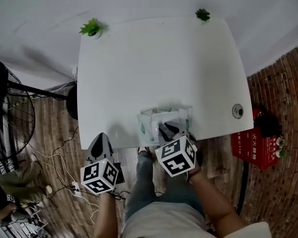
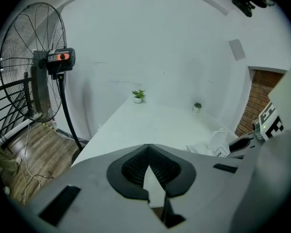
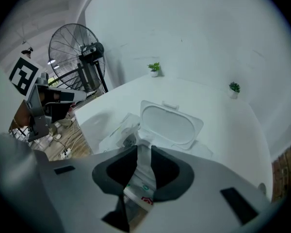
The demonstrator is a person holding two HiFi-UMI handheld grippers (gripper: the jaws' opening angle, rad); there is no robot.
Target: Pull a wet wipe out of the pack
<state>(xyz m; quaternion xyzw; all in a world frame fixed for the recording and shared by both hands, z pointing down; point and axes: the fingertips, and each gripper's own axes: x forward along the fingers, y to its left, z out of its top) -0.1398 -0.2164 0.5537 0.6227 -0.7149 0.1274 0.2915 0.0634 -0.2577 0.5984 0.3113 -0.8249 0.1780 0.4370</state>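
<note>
white table (image 1: 159,63) from above, wet wipe pack (image 1: 150,124) at its 6 o'clock edge, lid (image 3: 169,124) open. right gripper (image 3: 143,155) clenched on a wet wipe (image 3: 144,165) above the pack. left gripper (image 2: 148,146) at 7 o'clock, closed, empty.

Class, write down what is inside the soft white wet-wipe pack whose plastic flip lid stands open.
One white wipe comes up out of the pack, in front of the raised lid, and is pinched between the right gripper's jaws. Any wipes deeper inside are covered by the pack itself.
</note>
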